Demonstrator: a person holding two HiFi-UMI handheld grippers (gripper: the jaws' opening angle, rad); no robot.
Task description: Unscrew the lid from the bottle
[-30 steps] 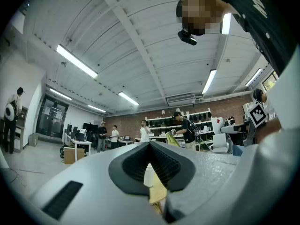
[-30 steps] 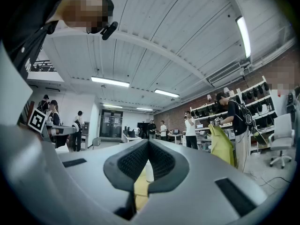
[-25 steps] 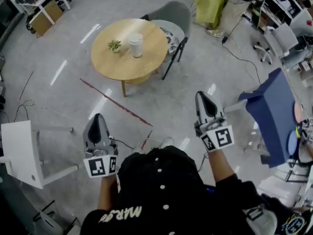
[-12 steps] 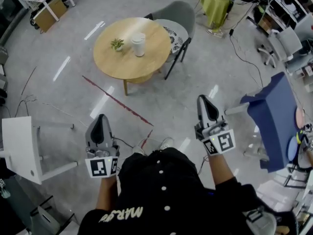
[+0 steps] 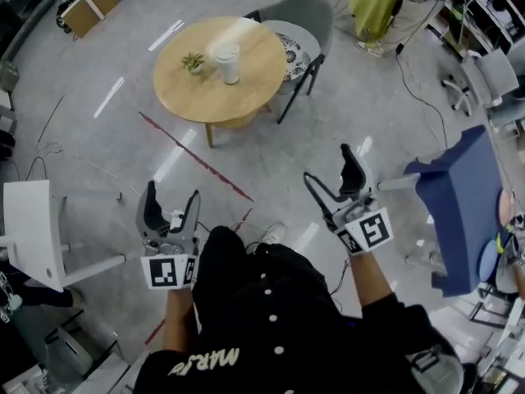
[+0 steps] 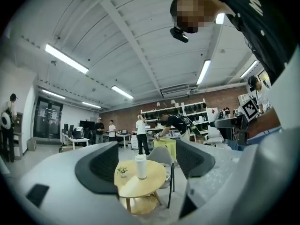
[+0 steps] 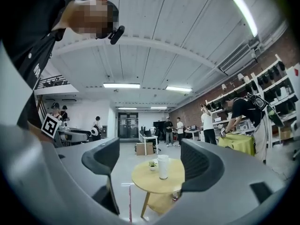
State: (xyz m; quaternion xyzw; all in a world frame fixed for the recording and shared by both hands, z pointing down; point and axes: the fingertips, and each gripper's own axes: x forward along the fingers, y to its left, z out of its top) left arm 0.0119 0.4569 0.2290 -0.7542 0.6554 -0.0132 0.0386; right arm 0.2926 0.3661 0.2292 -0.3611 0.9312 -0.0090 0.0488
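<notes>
Low in the frame, the left gripper (image 5: pixel 172 194) and right gripper (image 5: pixel 328 165) have just been opening, wide and empty. The tall white lidded bottle (image 5: pixel 227 64) stands on the round wooden table (image 5: pixel 246 97), upper centre.

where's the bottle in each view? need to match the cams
Head view: bottle top, left of centre, standing on the round table.
Left gripper view: bottle low, just left of centre, on the same table.
Right gripper view: bottle low, just right of centre, on the table.
Shared landmark: small plant on the table, just left of the bottle in all three views.
</notes>
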